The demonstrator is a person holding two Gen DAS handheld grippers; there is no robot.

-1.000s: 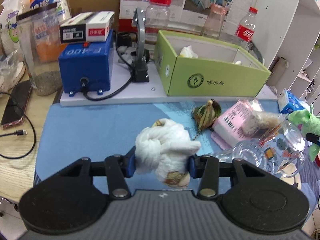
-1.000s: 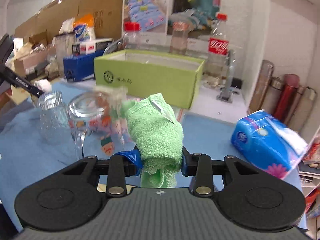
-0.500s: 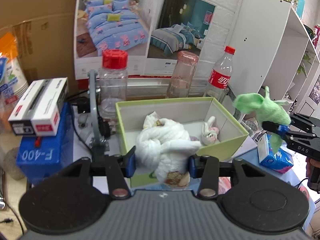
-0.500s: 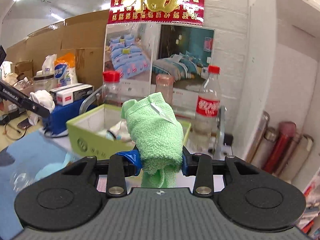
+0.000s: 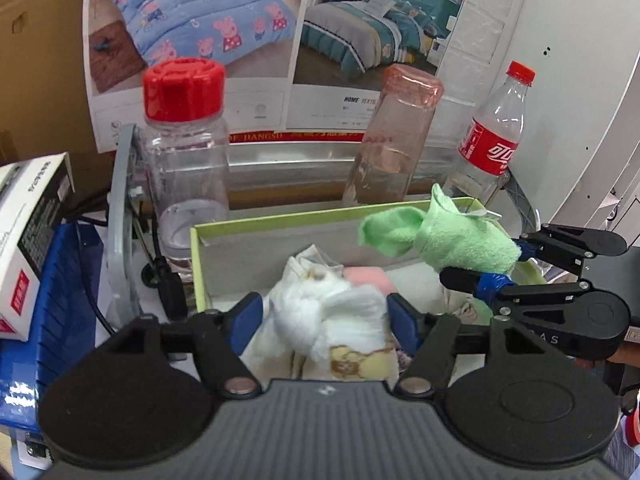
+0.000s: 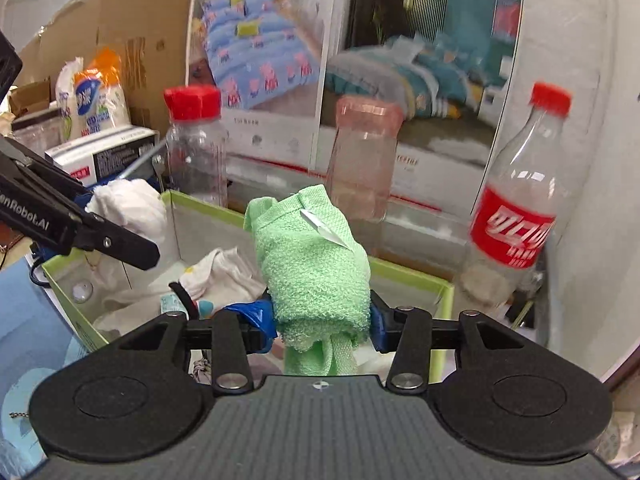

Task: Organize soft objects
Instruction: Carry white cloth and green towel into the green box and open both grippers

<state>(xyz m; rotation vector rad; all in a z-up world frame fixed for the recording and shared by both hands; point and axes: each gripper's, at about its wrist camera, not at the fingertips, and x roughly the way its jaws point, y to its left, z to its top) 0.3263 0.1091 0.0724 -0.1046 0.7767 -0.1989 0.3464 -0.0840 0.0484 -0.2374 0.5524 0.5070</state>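
Hovering over the open green box [image 5: 256, 227], both claws have come up off the blue worktop they were working over a second ago and now hang above the bin with their loads. The left claw [image 5: 325, 316] is clamped on a bunched white cloth [image 5: 328, 312], held just over the near part of the box. The right claw [image 6: 322, 316] is clamped on a rolled green towel [image 6: 316, 268], poised above the right end of the same box. Other soft pieces already lie inside, among them a white rag [image 6: 218, 272]. That shift from worktop to box suggests the carrying is done and the drop is the step at hand; each claw probably only needs to spread apart. Three bottles stand behind the box, including a red-capped jar [image 5: 186, 148].
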